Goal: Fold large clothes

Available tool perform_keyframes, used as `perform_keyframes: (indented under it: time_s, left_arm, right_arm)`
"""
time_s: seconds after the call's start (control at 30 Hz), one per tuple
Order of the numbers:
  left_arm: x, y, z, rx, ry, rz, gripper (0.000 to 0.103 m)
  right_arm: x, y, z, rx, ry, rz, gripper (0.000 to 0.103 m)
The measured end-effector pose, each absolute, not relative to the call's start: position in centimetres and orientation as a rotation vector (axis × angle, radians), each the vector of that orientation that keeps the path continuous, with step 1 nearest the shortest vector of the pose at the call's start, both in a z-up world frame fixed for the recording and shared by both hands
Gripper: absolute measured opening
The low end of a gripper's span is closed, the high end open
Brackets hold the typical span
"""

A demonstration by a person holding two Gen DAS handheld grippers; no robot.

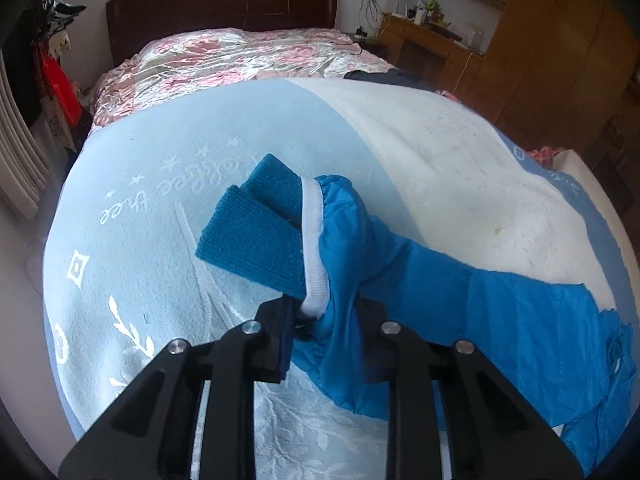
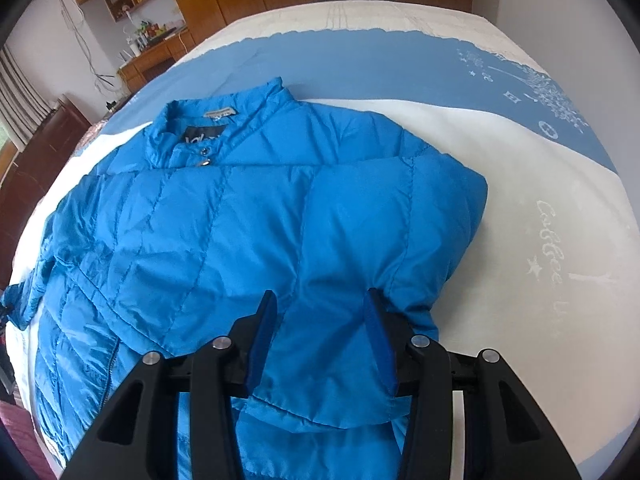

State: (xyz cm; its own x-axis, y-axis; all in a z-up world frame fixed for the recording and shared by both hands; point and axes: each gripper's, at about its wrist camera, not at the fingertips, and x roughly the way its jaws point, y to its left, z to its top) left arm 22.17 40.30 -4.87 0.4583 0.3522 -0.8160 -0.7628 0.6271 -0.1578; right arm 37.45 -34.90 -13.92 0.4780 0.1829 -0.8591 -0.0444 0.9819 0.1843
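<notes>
A bright blue puffer jacket (image 2: 224, 224) lies front up on a blue and white blanket (image 2: 540, 184) on the bed, its collar (image 2: 224, 120) away from me. My left gripper (image 1: 324, 320) is shut on the end of one sleeve (image 1: 440, 280), near its white band and dark blue ribbed cuff (image 1: 260, 236), and holds it above the blanket. My right gripper (image 2: 320, 320) is open, its fingers on either side of a fold of the jacket's right lower part. A sleeve is folded across the chest.
A floral quilt (image 1: 224, 60) covers the bed's far end below a dark headboard (image 1: 224, 12). A wooden desk (image 1: 432, 44) and wardrobe (image 1: 560, 48) stand to the right. The blanket (image 1: 132, 208) lies wide and flat to the left of the sleeve.
</notes>
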Motion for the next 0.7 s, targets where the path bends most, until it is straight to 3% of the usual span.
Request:
perform_keyframes:
  time_s: [0.3,0.47,0.7]
  left_arm:
    - [23.6,32.9,1.2,-0.455,0.698,0.546,0.019]
    - [27.3,22.6,6.1,-0.324,0.646,0.321,0.018]
    - [33.3,8.1,8.5,-0.179,0.663,0.0,0.018]
  right_arm:
    - [36.5,-34.7,-12.1,0.14,1.036,0.151,0.045]
    - [35.6,-34.8,-10.8,0.129,1.005,0.146,0.045]
    - [35.4,-34.6,-10.7,0.105,0.994,0.141,0.045]
